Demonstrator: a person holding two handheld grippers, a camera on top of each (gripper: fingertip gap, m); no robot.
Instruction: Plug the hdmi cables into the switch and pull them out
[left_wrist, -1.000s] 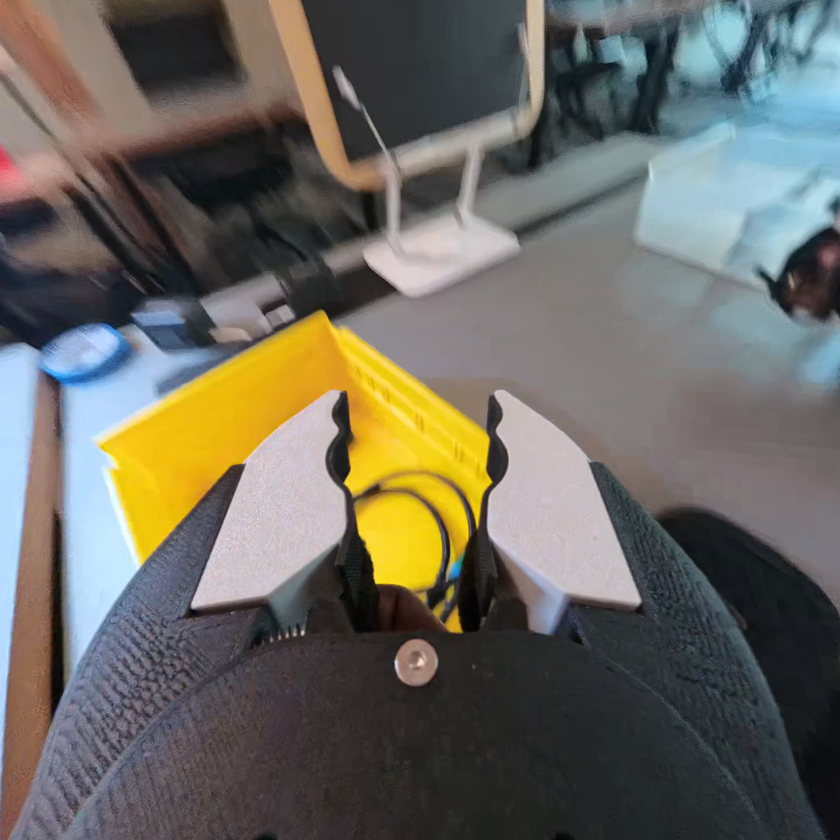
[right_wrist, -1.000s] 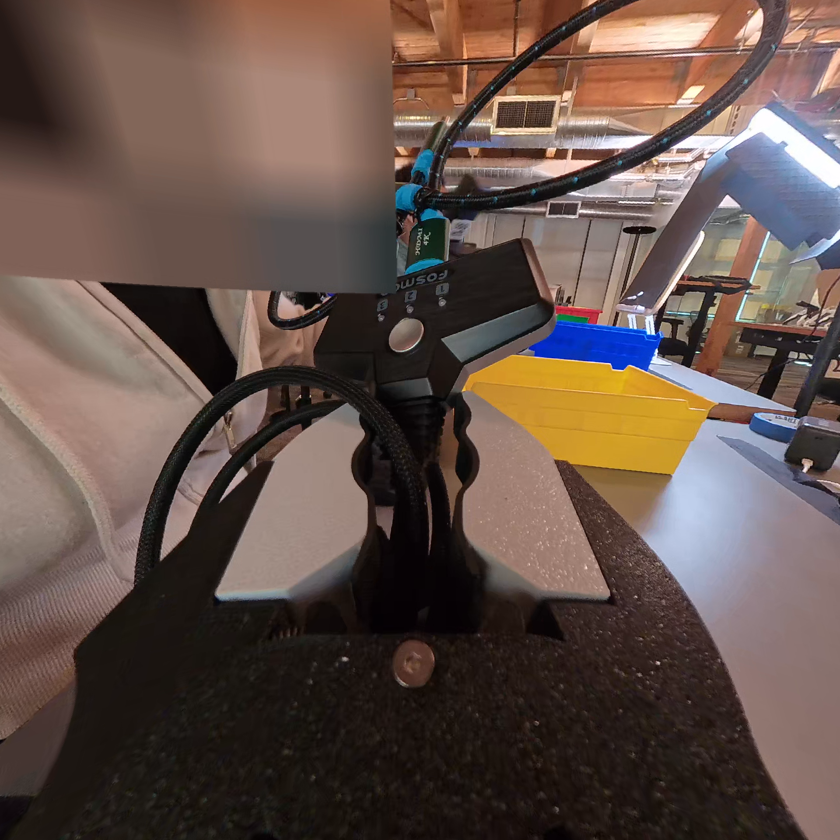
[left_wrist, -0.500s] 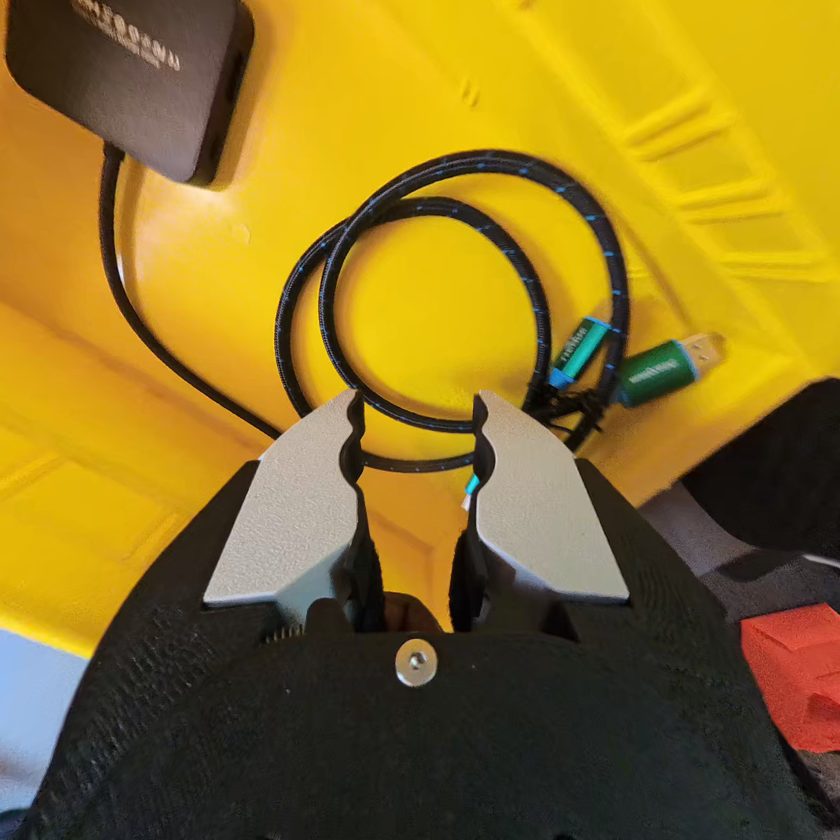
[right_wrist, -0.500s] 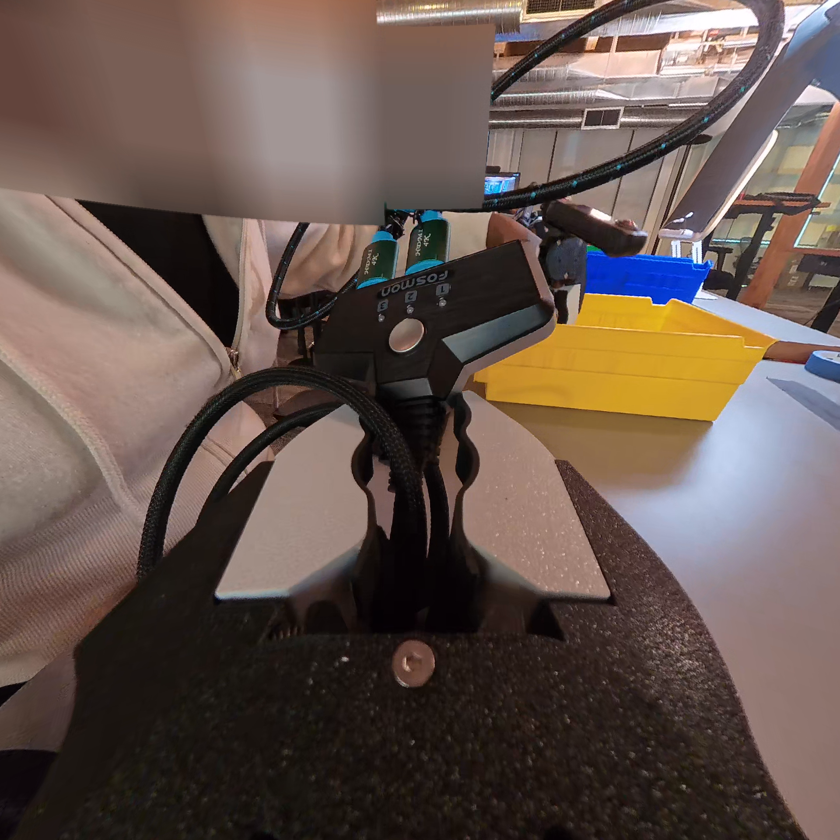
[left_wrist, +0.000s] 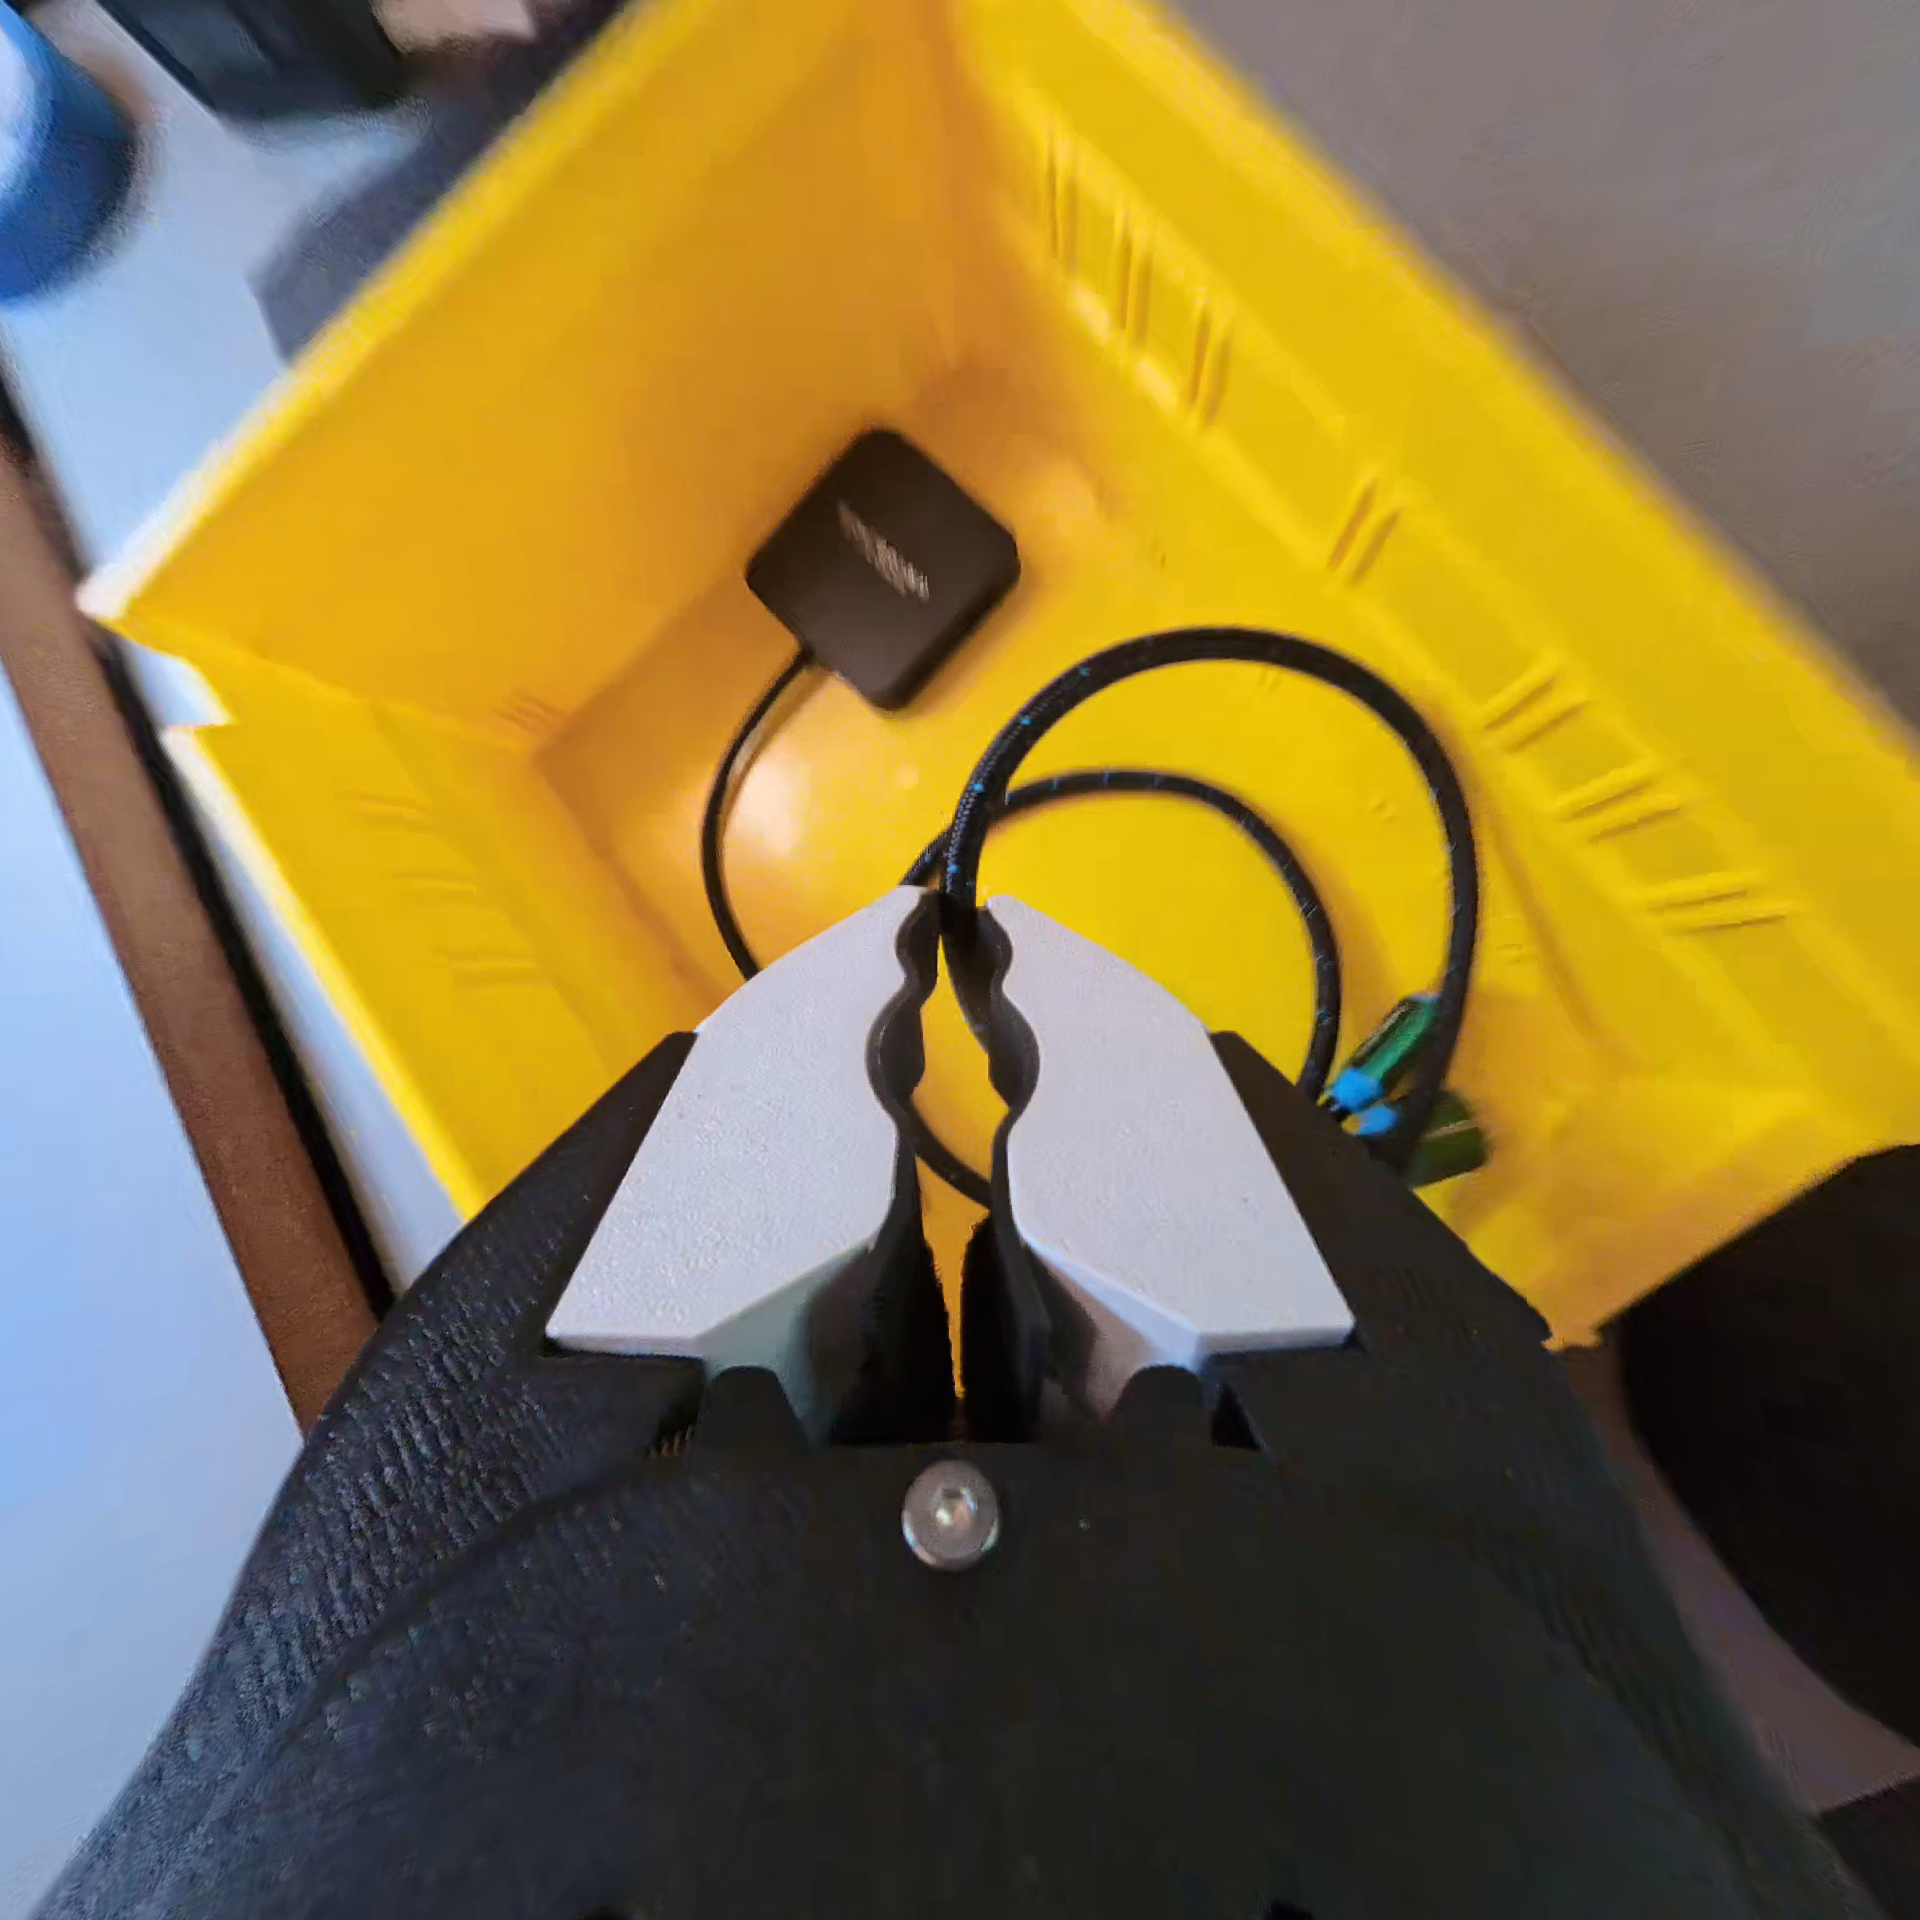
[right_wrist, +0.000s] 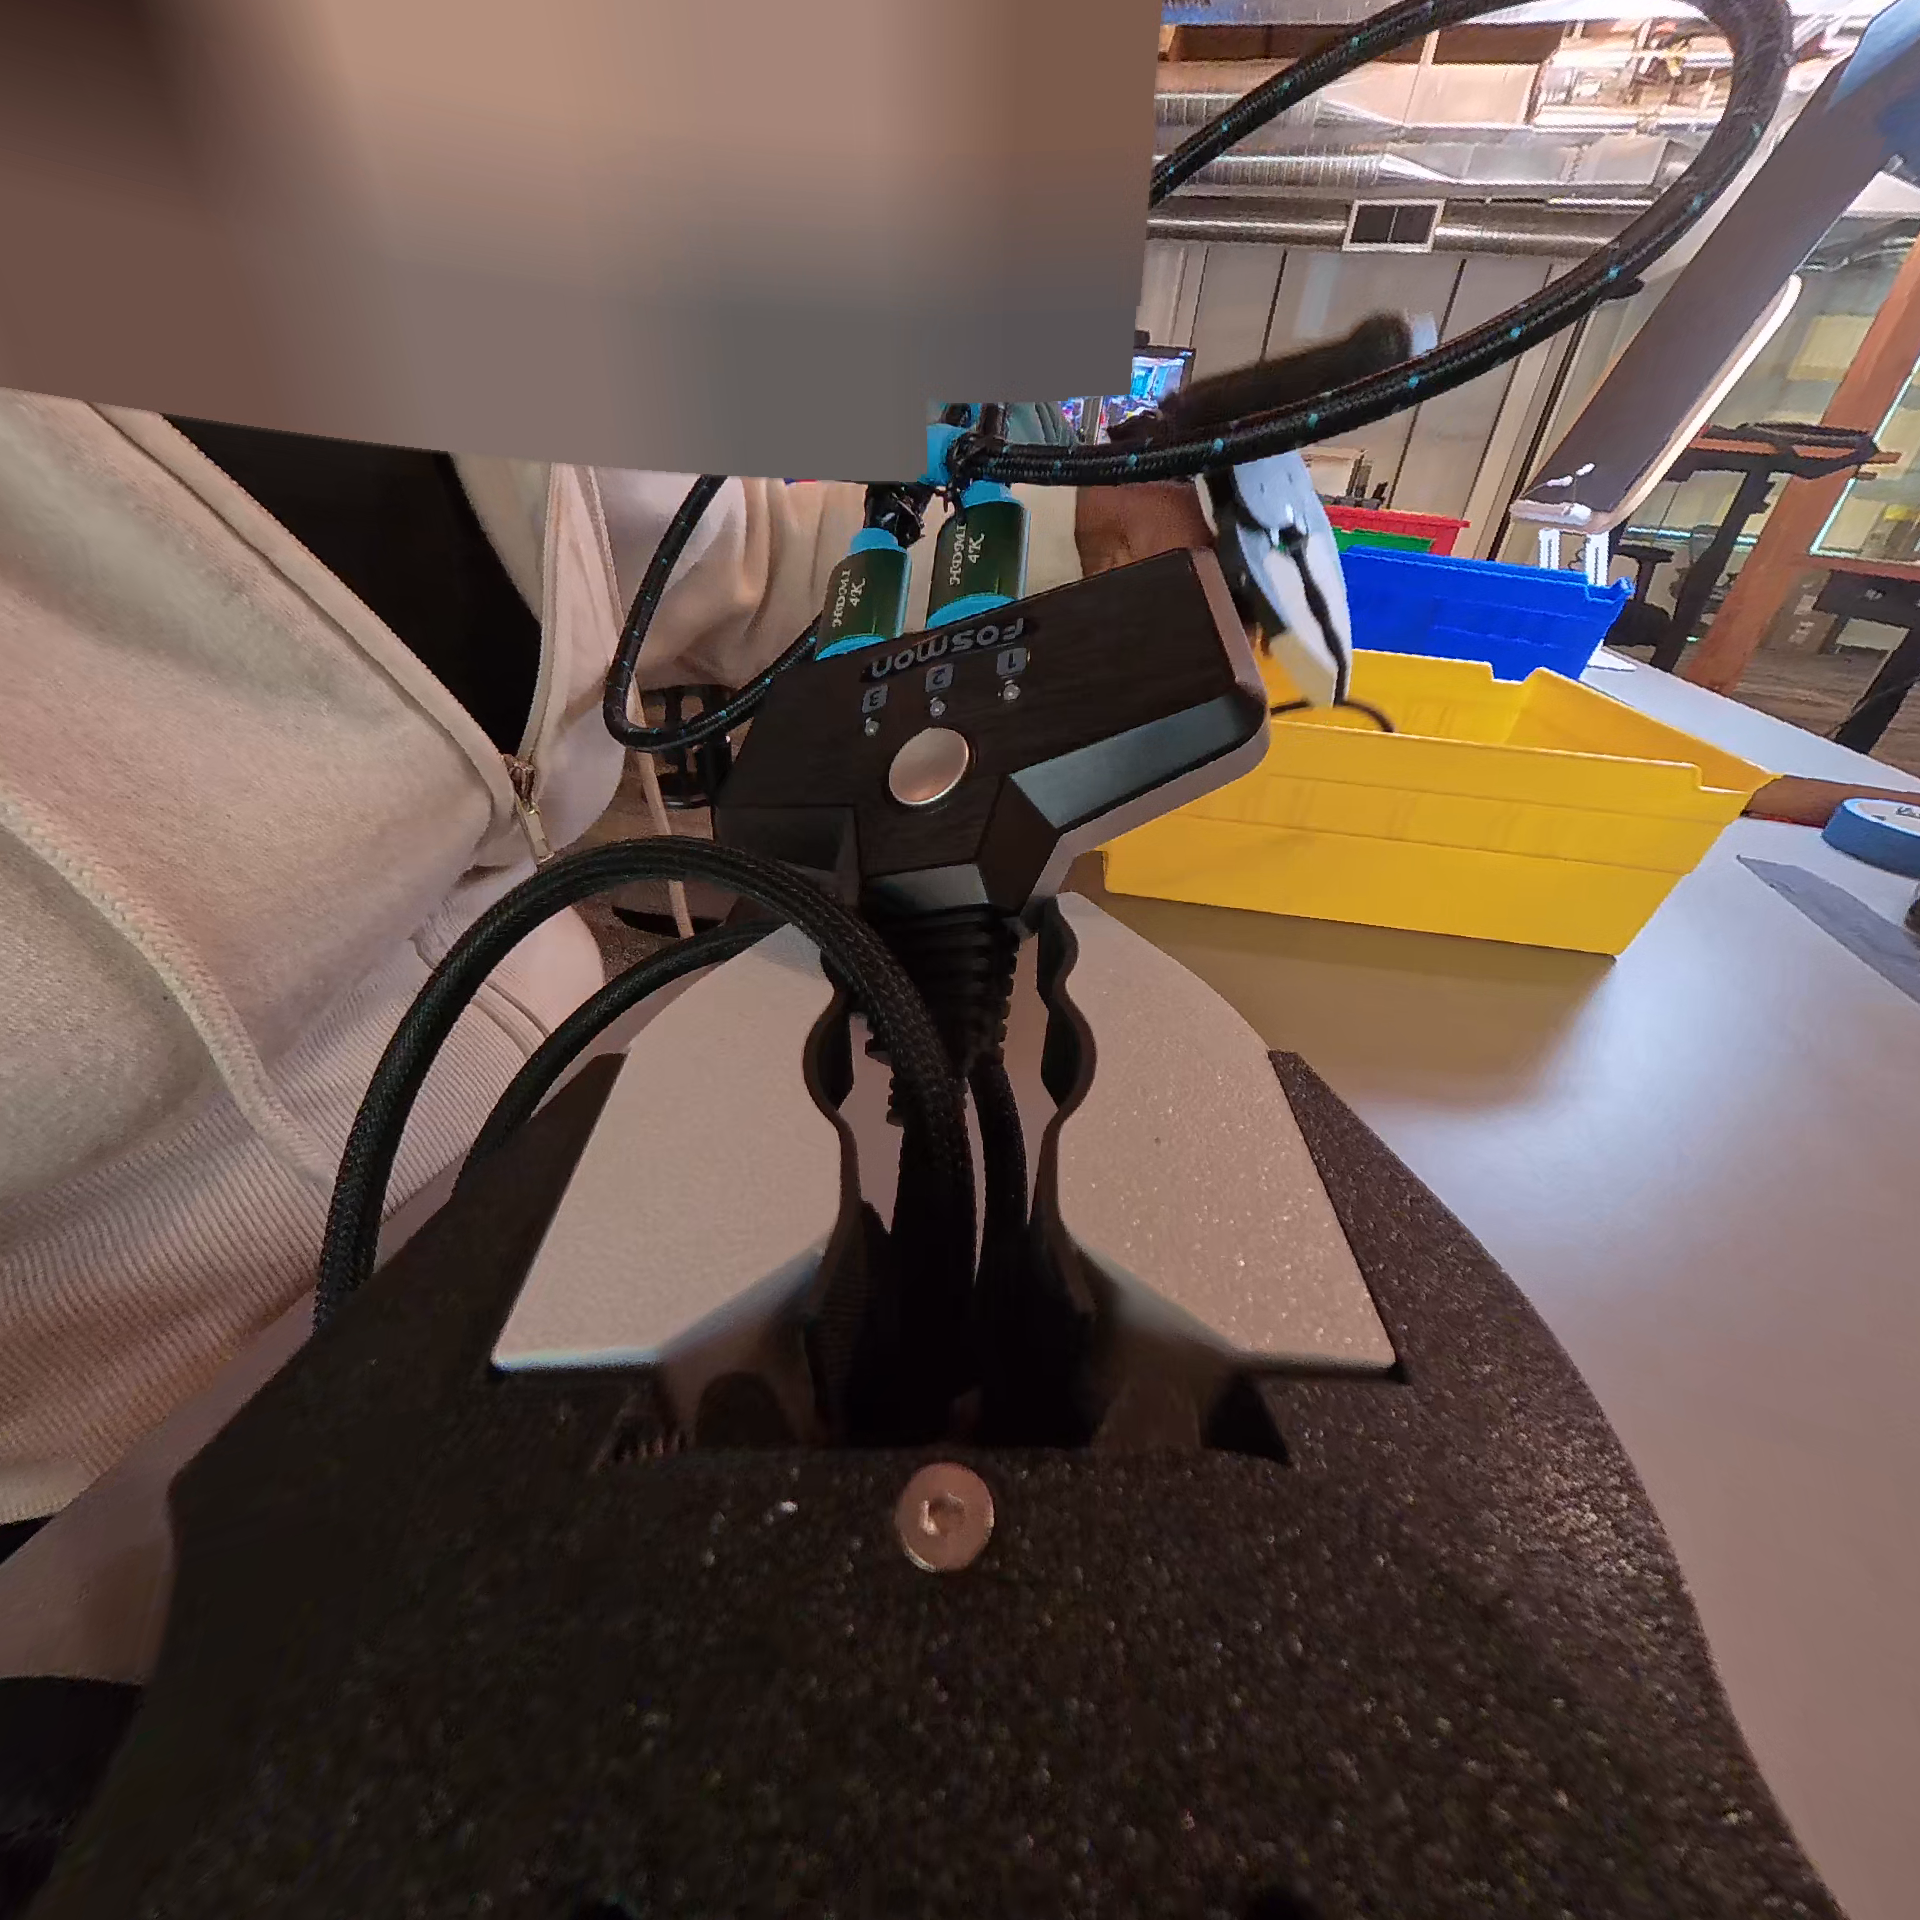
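— Yellow bin (left_wrist: 1351, 436) lies ahead of the left gripper (left_wrist: 951, 914), whose fingers pinch a braided cable (left_wrist: 1382, 717); its green plugs (left_wrist: 1403, 1049) are blurred.

— And the right gripper (right_wrist: 940, 1029)?

— Clamped on the switch (right_wrist: 997, 717) by its cable stub. Two green plugs (right_wrist: 971, 561) sit in ports beyond; their sockets are hidden.

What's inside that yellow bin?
The yellow bin holds a small black box with a thin cord and a looped braided cable with green plugs. The left gripper grips that cable; its fingers hide the near floor.
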